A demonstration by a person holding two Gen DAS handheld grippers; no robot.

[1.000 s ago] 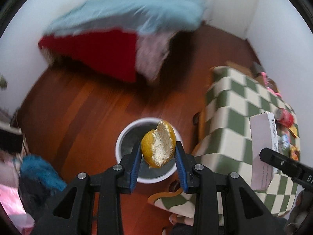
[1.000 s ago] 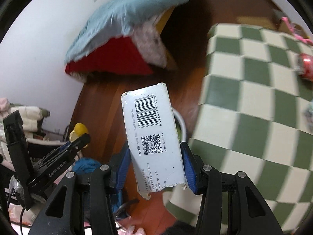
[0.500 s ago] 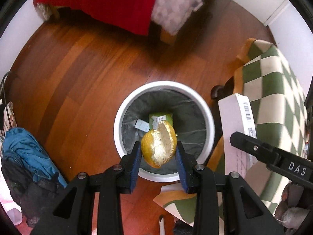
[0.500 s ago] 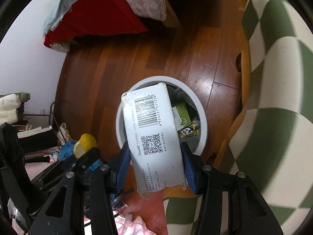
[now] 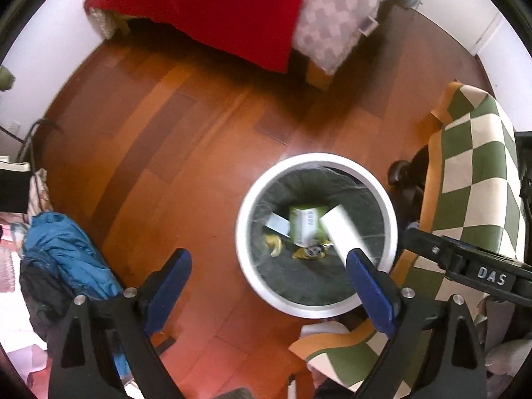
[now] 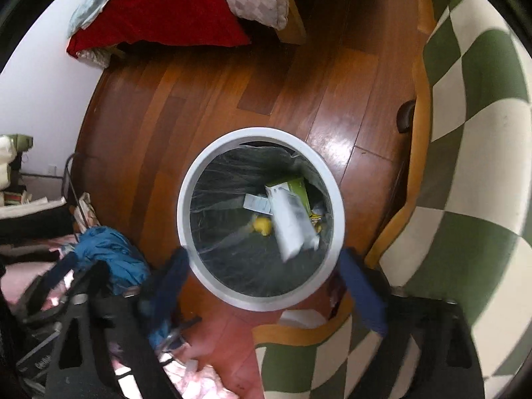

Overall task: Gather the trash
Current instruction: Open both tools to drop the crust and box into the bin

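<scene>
A white round trash bin [image 5: 240, 229] [image 6: 184, 212] with a dark liner stands on the wooden floor below both grippers. Inside it lie a green carton [image 5: 304, 224] [image 6: 294, 188], a yellow fruit piece [image 5: 274, 244] [image 6: 262, 226] and a white barcoded box [image 5: 340, 232] [image 6: 292, 224], blurred with motion. My left gripper [image 5: 271, 281] is open, its blue pads wide apart with nothing between them. My right gripper [image 6: 266, 289] is open too and blurred; its black body [image 5: 465, 266] shows at the right of the left wrist view.
A table under a green-and-white checked cloth [image 5: 478, 173] [image 6: 482, 133] stands close to the right of the bin. A bed with a red blanket [image 5: 232, 10] [image 6: 159, 10] lies beyond. Blue clothing [image 5: 66, 249] [image 6: 106, 249] is heaped at the left.
Both grippers have opened over the bin. The yellow fruit piece left the left gripper and the white box left the right gripper; both are now inside the bin.
</scene>
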